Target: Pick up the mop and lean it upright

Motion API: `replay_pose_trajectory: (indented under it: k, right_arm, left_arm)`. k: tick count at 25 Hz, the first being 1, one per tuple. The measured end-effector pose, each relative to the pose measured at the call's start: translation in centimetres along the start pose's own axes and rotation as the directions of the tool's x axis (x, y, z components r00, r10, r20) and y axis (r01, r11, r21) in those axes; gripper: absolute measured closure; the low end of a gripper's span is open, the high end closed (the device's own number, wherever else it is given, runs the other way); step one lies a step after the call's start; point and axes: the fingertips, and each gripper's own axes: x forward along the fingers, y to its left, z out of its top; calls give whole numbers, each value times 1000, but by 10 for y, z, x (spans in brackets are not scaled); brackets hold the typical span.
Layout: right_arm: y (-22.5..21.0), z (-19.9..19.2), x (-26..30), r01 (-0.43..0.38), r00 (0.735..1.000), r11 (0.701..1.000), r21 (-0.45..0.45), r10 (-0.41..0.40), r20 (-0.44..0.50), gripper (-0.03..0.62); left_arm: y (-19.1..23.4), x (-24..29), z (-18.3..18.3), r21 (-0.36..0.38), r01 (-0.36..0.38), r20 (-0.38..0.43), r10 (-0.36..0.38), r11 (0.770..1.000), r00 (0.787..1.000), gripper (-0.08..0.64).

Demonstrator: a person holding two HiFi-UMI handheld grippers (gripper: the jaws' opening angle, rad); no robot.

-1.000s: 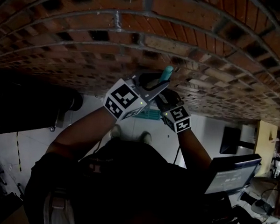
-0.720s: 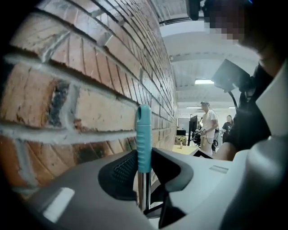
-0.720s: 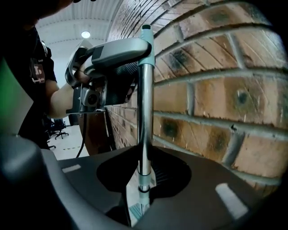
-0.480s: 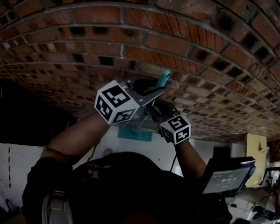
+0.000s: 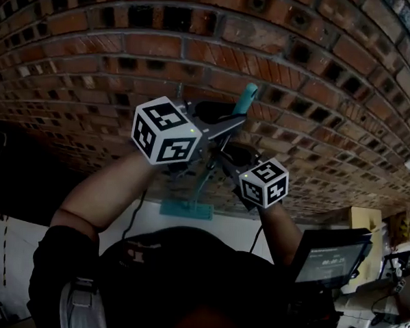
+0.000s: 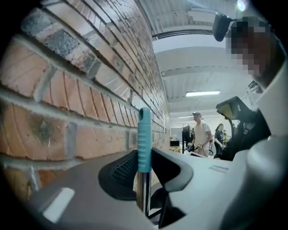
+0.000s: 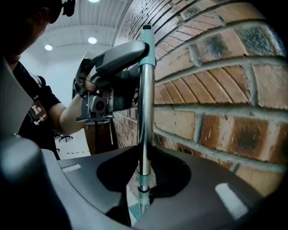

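Clamping the mop (image 5: pixel 247 98) by its pole with left gripper (image 5: pixel 229 124) above right gripper (image 5: pixel 226 154), upright just beside the brick wall (image 5: pixel 94 51). Might skid sideways and topple if let go too steep.

Looked along the right gripper (image 7: pixel 143 174), jaws closed on a metal pole (image 7: pixel 145 112) standing upright between them. Showed a collar low on the pole and, under it, a bit of teal mop head (image 7: pixel 135 212). Higher up, caught the left gripper (image 7: pixel 120 55) clamped on the same pole just below its tip, with a bare arm (image 7: pixel 74 114) behind. Had a brick wall (image 7: pixel 216 90) filling the right side, just beside the pole. Took in round ceiling lights (image 7: pixel 92 40) and a chair (image 7: pixel 63 136) far off at left.
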Motion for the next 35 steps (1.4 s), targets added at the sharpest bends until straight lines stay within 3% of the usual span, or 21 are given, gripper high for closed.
replay_pose_trajectory:
  k: [18, 35]
  right_arm:
    - [3, 119, -39, -11, 998, 999, -43, 13, 56, 488]
    - [2, 149, -50, -12, 998, 999, -50, 15, 69, 488]
  left_arm:
    - [-8, -6, 127, 42, 48, 88, -52, 998, 995, 466]
    - [-11, -3, 157, 50, 73, 97, -78, 996, 992, 466]
